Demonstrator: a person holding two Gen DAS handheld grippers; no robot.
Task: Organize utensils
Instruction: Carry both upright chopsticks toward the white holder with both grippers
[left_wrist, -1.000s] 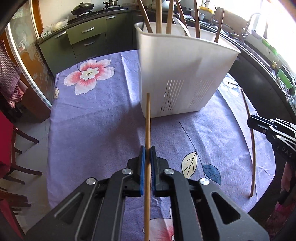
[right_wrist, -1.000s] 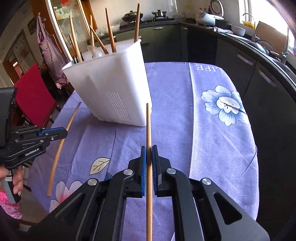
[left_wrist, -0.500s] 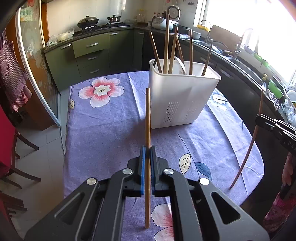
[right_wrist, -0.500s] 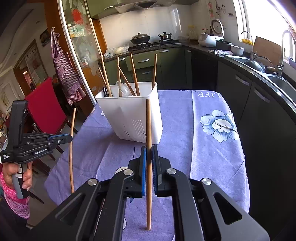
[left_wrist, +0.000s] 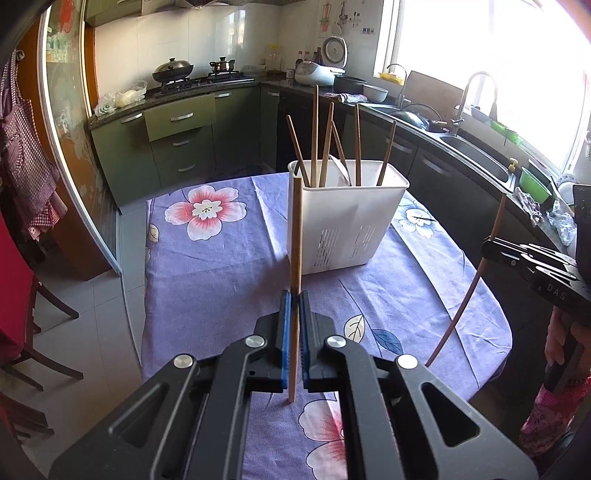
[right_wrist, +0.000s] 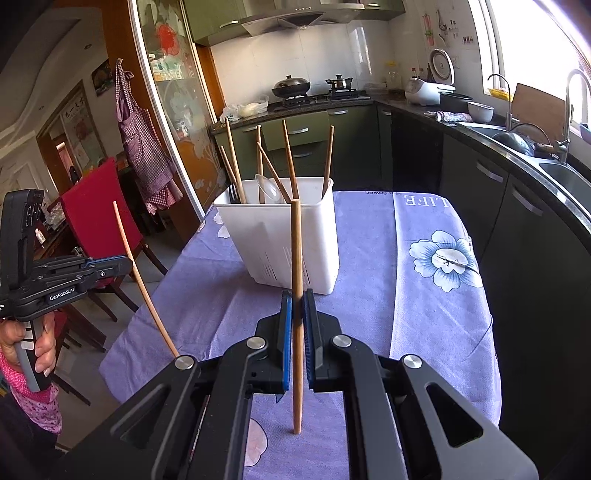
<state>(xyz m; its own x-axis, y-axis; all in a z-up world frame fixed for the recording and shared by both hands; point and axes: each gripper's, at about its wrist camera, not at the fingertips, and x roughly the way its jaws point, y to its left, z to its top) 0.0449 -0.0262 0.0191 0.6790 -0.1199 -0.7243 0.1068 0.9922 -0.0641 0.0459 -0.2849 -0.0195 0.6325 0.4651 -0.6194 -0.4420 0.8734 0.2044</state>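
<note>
A white plastic utensil holder (left_wrist: 347, 218) stands on the purple flowered tablecloth, with several wooden chopsticks upright in it; it also shows in the right wrist view (right_wrist: 284, 240), with a clear spoon inside. My left gripper (left_wrist: 294, 299) is shut on a wooden chopstick (left_wrist: 295, 236), held upright above the table, short of the holder. My right gripper (right_wrist: 297, 299) is shut on another wooden chopstick (right_wrist: 296, 251), also upright. Each gripper appears in the other's view: the right one (left_wrist: 491, 245) at the right, the left one (right_wrist: 125, 264) at the left.
The table (left_wrist: 207, 280) has rounded edges. Red chairs (right_wrist: 96, 221) stand at its left side. Dark kitchen cabinets, a sink (left_wrist: 472, 155) and a stove with pots (left_wrist: 173, 70) run behind and to the right.
Both grippers have risen and tilted up with their chopsticks, which now stand upright instead of pointing low over the table. The holder looks farther away.
</note>
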